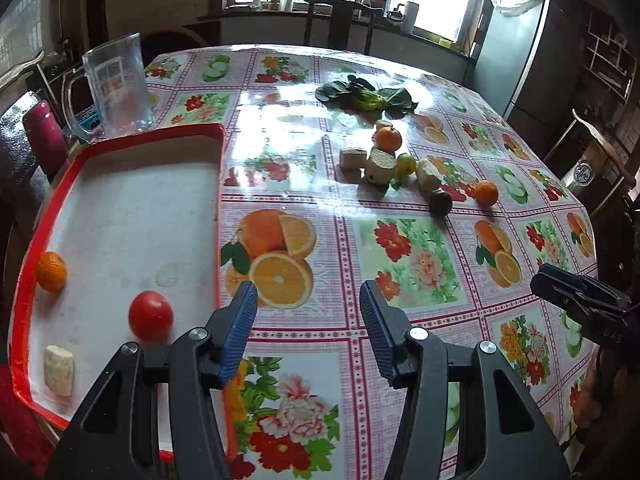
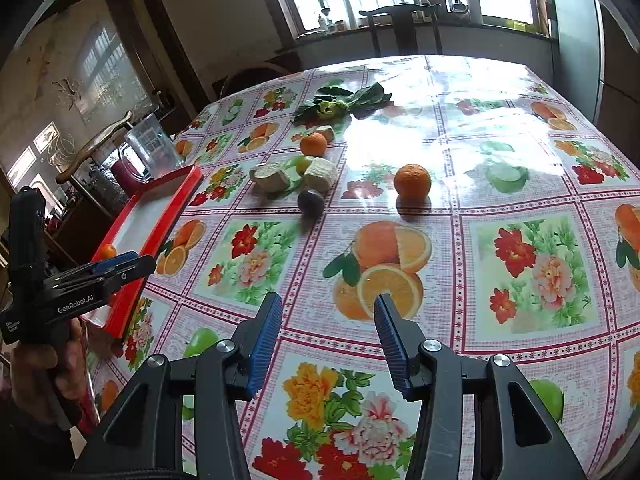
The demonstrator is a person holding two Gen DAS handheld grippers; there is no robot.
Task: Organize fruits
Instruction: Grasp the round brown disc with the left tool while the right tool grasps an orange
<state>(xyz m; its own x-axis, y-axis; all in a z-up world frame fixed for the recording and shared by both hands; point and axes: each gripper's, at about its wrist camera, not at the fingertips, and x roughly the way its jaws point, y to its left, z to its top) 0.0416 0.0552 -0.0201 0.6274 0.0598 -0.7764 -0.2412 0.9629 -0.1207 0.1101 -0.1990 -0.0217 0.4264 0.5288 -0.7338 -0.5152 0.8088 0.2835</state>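
My left gripper (image 1: 308, 292) stands open and empty over the tablecloth, just right of the red-rimmed white tray (image 1: 120, 208). The tray holds a mandarin (image 1: 51, 271), a red tomato (image 1: 151, 315) and a pale cut chunk (image 1: 59, 370). My right gripper (image 2: 329, 300) is open and empty too, above a printed orange. Ahead of it lie a mandarin (image 2: 412, 182), a dark round fruit (image 2: 310, 202), a small green fruit (image 2: 303, 163), pale cut chunks (image 2: 320, 174) and a farther mandarin (image 2: 313, 144). The same cluster (image 1: 380, 166) shows in the left wrist view.
Leafy greens (image 1: 366, 96) lie beyond the fruit. A clear plastic jug (image 1: 118, 88) and a pink bottle (image 1: 44, 136) stand behind the tray. Chairs ring the table, and a fridge (image 1: 508, 52) is at the back right. A hand (image 2: 52, 368) grips the left tool.
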